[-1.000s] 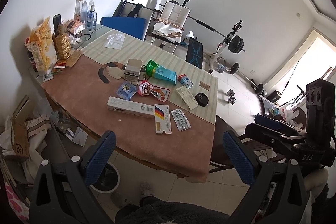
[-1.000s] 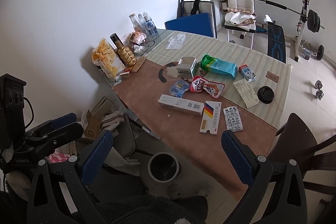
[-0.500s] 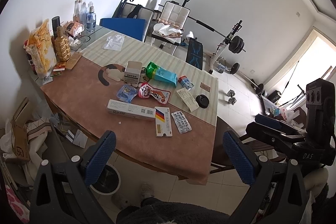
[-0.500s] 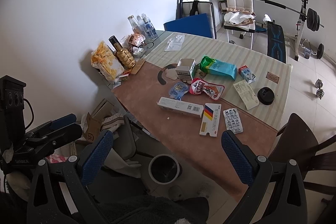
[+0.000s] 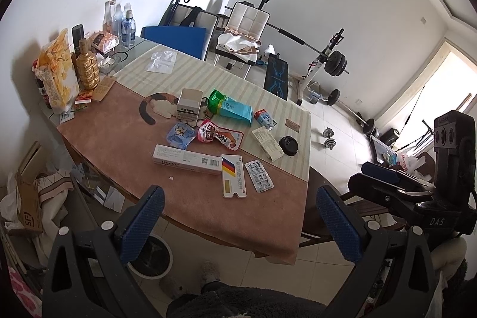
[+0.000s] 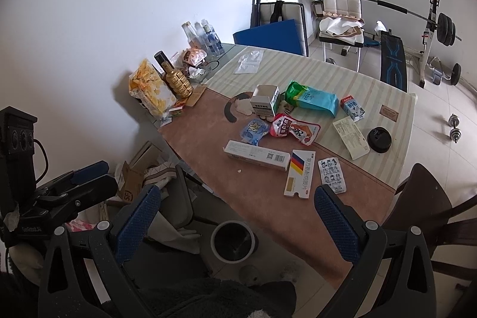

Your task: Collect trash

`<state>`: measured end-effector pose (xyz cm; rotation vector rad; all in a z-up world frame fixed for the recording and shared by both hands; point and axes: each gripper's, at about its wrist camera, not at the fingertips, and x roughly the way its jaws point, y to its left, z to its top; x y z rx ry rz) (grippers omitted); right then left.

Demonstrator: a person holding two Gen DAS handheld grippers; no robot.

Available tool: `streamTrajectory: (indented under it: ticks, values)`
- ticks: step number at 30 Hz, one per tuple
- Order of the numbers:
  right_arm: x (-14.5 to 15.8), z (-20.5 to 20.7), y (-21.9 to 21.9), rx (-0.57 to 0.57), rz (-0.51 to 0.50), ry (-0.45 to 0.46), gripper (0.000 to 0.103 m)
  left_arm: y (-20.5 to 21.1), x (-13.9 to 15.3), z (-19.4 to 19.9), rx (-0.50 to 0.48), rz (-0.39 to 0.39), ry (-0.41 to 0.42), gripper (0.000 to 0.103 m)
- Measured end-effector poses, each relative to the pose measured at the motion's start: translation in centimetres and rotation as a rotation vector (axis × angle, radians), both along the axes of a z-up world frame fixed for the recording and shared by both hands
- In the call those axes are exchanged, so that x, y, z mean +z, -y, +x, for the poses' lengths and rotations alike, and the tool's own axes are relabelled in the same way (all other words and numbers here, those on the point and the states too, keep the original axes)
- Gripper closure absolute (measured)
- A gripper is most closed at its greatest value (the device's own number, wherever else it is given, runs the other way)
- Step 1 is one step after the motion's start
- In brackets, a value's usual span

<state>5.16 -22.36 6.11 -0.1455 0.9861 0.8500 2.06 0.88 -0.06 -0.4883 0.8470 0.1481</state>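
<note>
Grippers both spread wide, empty, held high short of table: left gripper [image 5: 237,224], right gripper [image 6: 235,224]. Bin [image 6: 234,240] on floor below near table edge, between fingers in right view. Trash on table [image 5: 125,139]: nearest pill sheet [image 6: 331,175] and flag-striped box [image 6: 299,176], long white box [image 6: 256,154] beside; red pouch [image 6: 295,129], blue packet [image 6: 253,130] behind; green-blue bag [image 6: 313,99], milk carton [image 6: 352,108], black lid [image 6: 378,140] further. Judgement: start nearest edge, come down steep, pinch flat items by long edge, carry straight to bin; avoid sweeping neighbours off.
</note>
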Motion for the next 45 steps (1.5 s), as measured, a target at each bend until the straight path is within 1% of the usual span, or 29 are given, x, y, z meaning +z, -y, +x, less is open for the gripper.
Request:
streamTrajectory:
  ticks: [2, 11, 12, 16, 17, 19, 22, 23, 25, 26, 28, 30, 32, 33, 34, 36, 37, 38, 42, 44, 45]
  values:
    - [0.0, 0.0, 0.0, 0.000, -0.001, 0.001, 0.000, 0.4, 0.0, -0.5, 0.004, 0.001, -0.001, 0.000]
    - [-0.1, 0.2, -0.1, -0.003, -0.002, -0.001, 0.000, 0.0, 0.0, 0.0, -0.005, -0.009, -0.001, 0.000]
    - [-0.1, 0.3, -0.2, -0.005, -0.003, -0.002, 0.000, 0.8, 0.0, -0.5, 0.000, -0.003, -0.001, 0.000]
    - [-0.3, 0.5, -0.3, -0.013, -0.003, -0.006, 0.000, 0.7, -0.1, -0.2, -0.007, -0.005, -0.010, 0.000]
    - [-0.4, 0.6, -0.3, -0.022, -0.003, -0.007, 0.000, 0.6, -0.3, 0.0, -0.003, 0.005, -0.019, 0.000]
    - [-0.6, 0.8, -0.4, -0.051, -0.009, -0.007, 0.000, 0.2, -0.7, 0.5, 0.024, 0.059, -0.052, 0.000]
    - [-2.1, 1.7, -1.1, -0.126, -0.024, -0.026, 0.000, -0.3, -2.2, 1.7, 0.098, 0.208, -0.130, 0.000]
    - [-2.8, 2.3, -0.8, -0.168, -0.033, -0.033, 0.000, -0.5, -3.0, 2.2, 0.114, 0.238, -0.152, 0.000]
    - [-4.3, 3.8, -0.3, -0.244, -0.058, -0.039, 0.000, -1.3, -5.1, 3.5, 0.145, 0.266, -0.194, 0.000]
    - [-4.9, 4.5, -0.1, -0.266, -0.073, -0.044, 0.000, -2.0, -6.4, 4.4, 0.160, 0.265, -0.225, 0.000]
    - [-7.1, 7.1, 0.2, -0.325, -0.114, -0.070, 0.000, -3.4, -9.2, 6.1, 0.193, 0.229, -0.287, 0.000]
    - [-9.9, 10.1, 0.3, -0.363, -0.170, -0.095, 0.000, -5.0, -12.5, 7.9, 0.229, 0.153, -0.349, 0.000]
    - [-12.0, 12.7, -0.3, -0.374, -0.217, -0.109, 0.000, -6.3, -15.8, 9.9, 0.265, 0.076, -0.411, 0.000]
    - [-13.8, 14.8, -0.7, -0.381, -0.258, -0.111, 0.000, -6.7, -17.0, 10.7, 0.286, 0.052, -0.441, 0.000]
    - [-14.9, 16.2, -1.0, -0.383, -0.281, -0.112, 0.000, -7.2, -18.7, 11.8, 0.313, 0.024, -0.477, 0.000]
    - [-17.7, 19.5, -2.0, -0.385, -0.338, -0.123, 0.000, -8.0, -21.7, 14.0, 0.363, -0.059, -0.540, 0.000]
    - [-19.8, 21.9, -2.5, -0.382, -0.372, -0.141, 0.000, -8.4, -23.4, 15.1, 0.394, -0.109, -0.573, 0.000]
    - [-21.0, 23.2, -2.9, -0.378, -0.391, -0.157, 0.000, -8.7, -24.9, 16.1, 0.419, -0.160, -0.592, 0.000]
    - [-27.8, 30.6, -4.9, -0.346, -0.512, -0.219, 0.000, -9.7, -31.1, 19.5, 0.517, -0.341, -0.679, 0.000]
    - [-30.4, 33.0, -5.6, -0.323, -0.568, -0.230, 0.000, -10.0, -33.2, 20.7, 0.563, -0.407, -0.701, 0.002]
    - [-31.5, 33.9, -6.0, -0.312, -0.584, -0.235, 0.000, -10.2, -34.3, 21.0, 0.596, -0.450, -0.701, 0.007]
